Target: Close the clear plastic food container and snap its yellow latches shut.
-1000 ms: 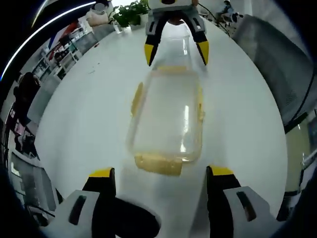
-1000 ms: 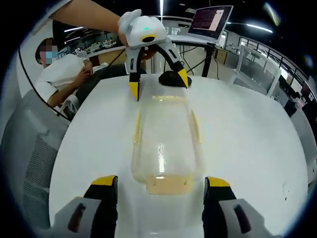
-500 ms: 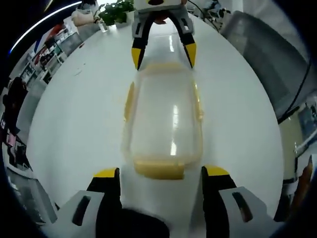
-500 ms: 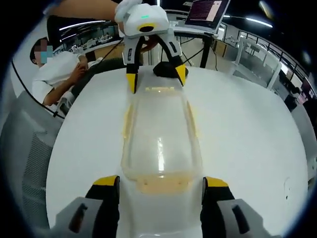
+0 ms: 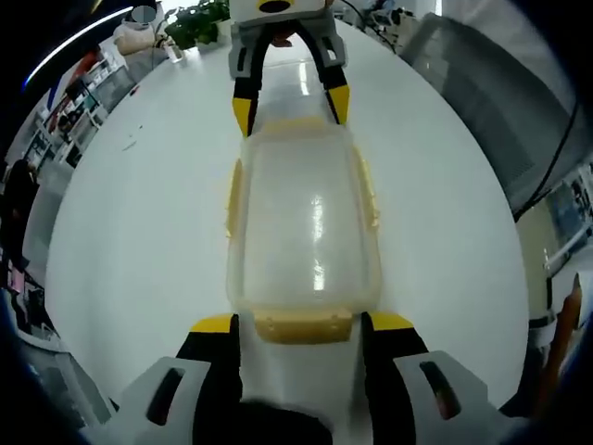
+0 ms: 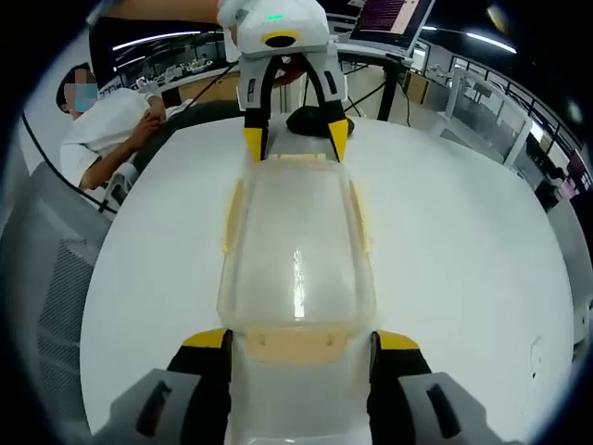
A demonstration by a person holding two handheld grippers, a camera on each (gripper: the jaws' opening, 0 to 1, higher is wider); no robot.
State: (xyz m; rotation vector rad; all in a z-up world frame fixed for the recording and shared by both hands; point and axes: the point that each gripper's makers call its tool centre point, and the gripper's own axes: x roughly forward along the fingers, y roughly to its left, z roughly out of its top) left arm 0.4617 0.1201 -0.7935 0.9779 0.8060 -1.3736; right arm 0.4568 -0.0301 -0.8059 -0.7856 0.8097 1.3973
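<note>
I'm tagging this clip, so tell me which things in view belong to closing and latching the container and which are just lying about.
Part of the job:
- clear food container, lid on
- yellow end latches, one facing each gripper
- left gripper, jaws open
- right gripper, jaws open

Just lying about:
- white table
- potted plant
- laptop
- black object behind the container
- seated person

Glaring white across the surface (image 5: 139,232) under overhead strip lights, nearly washing out near its middle. Catching a bright vertical streak of reflected light along the container lid (image 5: 315,236) and again in the right gripper view (image 6: 298,278). Casting only faint, soft shadows beside the container. Bending strongly toward the edges of both views, with the background room going dim, soft and smeared. Blurring slightly on the nearest gripper tips.
</note>
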